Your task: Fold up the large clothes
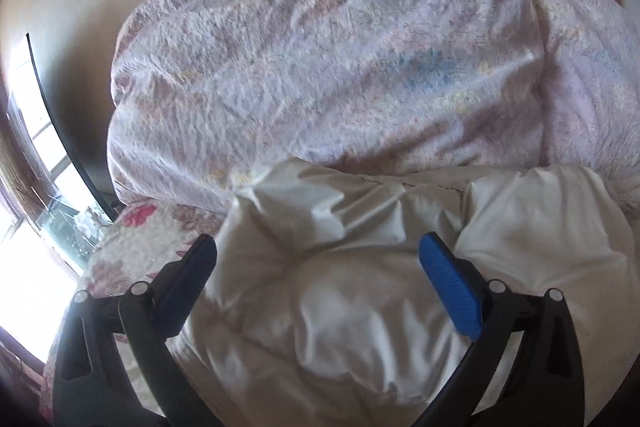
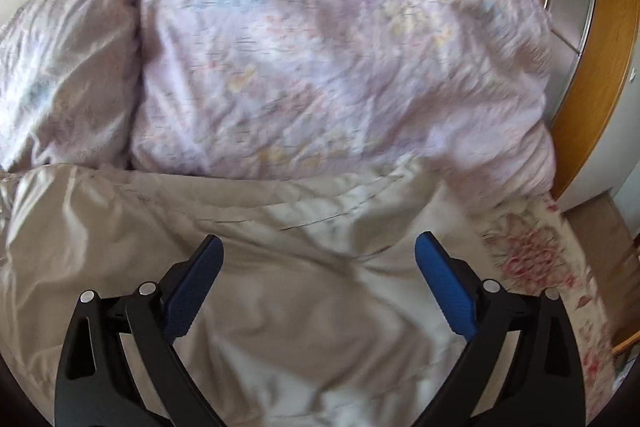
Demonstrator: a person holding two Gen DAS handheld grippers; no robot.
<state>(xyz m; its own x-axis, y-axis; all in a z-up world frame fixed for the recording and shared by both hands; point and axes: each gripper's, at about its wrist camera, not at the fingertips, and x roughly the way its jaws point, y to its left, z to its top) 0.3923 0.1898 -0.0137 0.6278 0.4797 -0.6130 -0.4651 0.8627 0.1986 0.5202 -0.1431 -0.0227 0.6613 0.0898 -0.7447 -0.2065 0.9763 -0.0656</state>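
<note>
A large puffy white garment lies crumpled on the bed, filling the lower half of the left wrist view. It also shows in the right wrist view, where it looks beige-white with stitched seams. My left gripper is open and empty, its jaws wide apart just above the garment's left part. My right gripper is open and empty, hovering over the garment's right part. Neither gripper holds cloth.
A bulky pale floral duvet is heaped behind the garment, also in the right wrist view. A flowered bedsheet shows at the bed's left edge and right edge. A window is on the left; a wooden frame is on the right.
</note>
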